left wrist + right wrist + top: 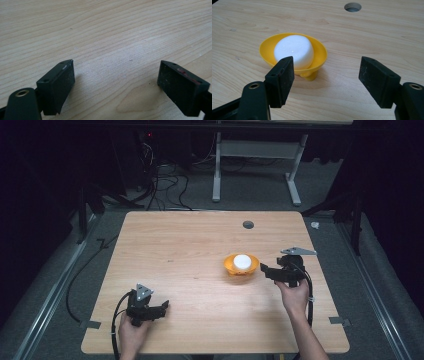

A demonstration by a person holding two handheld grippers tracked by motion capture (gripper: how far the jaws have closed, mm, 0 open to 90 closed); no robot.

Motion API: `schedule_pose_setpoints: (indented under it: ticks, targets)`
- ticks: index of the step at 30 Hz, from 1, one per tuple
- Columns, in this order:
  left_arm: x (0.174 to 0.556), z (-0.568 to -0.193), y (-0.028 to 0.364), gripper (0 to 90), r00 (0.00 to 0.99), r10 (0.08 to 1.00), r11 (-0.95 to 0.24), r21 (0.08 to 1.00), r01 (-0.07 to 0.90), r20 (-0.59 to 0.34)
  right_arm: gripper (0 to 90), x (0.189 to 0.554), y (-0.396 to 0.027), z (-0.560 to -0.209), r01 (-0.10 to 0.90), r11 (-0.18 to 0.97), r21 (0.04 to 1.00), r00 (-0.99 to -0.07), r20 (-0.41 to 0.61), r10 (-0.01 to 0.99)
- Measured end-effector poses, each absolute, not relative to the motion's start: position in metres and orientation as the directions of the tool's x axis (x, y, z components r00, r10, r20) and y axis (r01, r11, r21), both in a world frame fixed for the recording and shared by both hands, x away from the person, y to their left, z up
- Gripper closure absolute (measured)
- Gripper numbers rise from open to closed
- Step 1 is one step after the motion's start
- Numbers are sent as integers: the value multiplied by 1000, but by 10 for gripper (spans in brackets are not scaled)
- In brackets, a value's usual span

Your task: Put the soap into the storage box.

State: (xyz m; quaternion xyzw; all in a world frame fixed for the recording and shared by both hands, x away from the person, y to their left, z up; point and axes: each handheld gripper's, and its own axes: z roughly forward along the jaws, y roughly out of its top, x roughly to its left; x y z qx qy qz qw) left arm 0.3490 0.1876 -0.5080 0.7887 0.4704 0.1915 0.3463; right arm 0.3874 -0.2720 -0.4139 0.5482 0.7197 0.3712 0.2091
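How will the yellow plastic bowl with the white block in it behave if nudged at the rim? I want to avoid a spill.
The shallow yellow plastic bowl sits on a small foot, so it may tip. It looks light and would probably slide on the smooth wooden table. The white foam-like block rises above the rim and might topple out.

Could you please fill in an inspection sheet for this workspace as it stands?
Surface: wooden table, bare apart from a round hole near the far edge.
Job's things: yellow bowl holding a white block, upright, right of centre.
Clutter: nothing seen.
Grippers: left gripper open over bare wood; right gripper open, just short of the bowl, touching nothing.
Cables: one trails from each gripper; a tangle on the floor beyond.
Surroundings: dark room, white stand behind.
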Motion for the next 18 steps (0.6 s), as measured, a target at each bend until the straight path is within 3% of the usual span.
schedule_pose_setpoints:
  ticks: [18]
  targets:
    - [349,-508,188,147,484,875,-318,726,609,-23,293,370,-284,-416,619,107,778,-307,115,945]
